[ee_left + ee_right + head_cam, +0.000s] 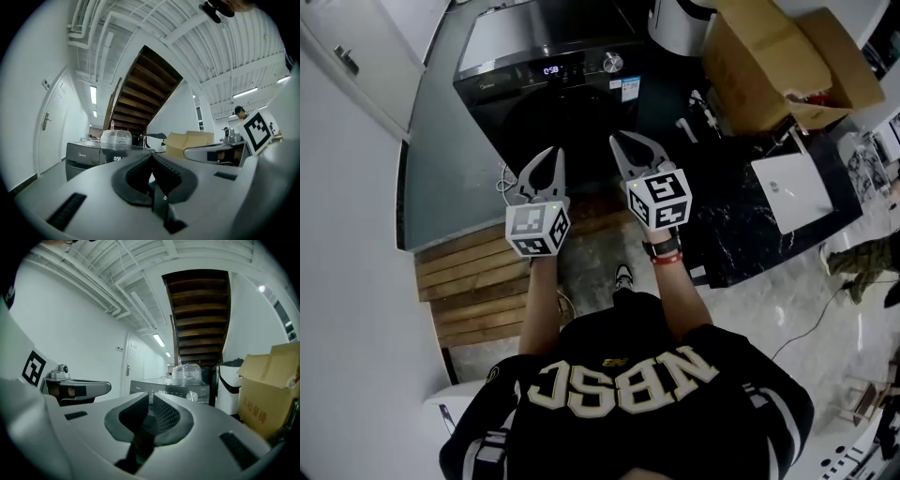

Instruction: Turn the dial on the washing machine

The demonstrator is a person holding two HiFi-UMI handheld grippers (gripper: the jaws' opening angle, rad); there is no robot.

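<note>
Silver and round, the dial [612, 63] sits at the right end of the dark control strip on the washing machine [534, 112], far ahead of both grippers with nothing touching it. The machine is a black front-loader with a glossy top, standing against the far side of the room. Left of the dial, a lit display [551, 69] reads 0:58. A small blue-and-white sticker [630, 86] lies just right of and below the dial, its print too small to read. A pale brand word [82, 154] at the strip's left end appears to read Midea. A clear plastic-wrapped bundle [186, 372] rests on the machine's top.

The right gripper [151, 394] hovers nearer, well apart from the machine, its jaws parted by only a narrow slit with nothing between them. The left gripper [151, 155], beside it on the left, has its jaws closed tip to tip and empty.

To the right of the machine stands a white bin [228, 387], then an open cardboard box [769, 56] with red Chinese characters on its side. On the near left lie wooden planks [473, 281]. The person's black shirt [628, 384] bears the pale letters NBSC.
</note>
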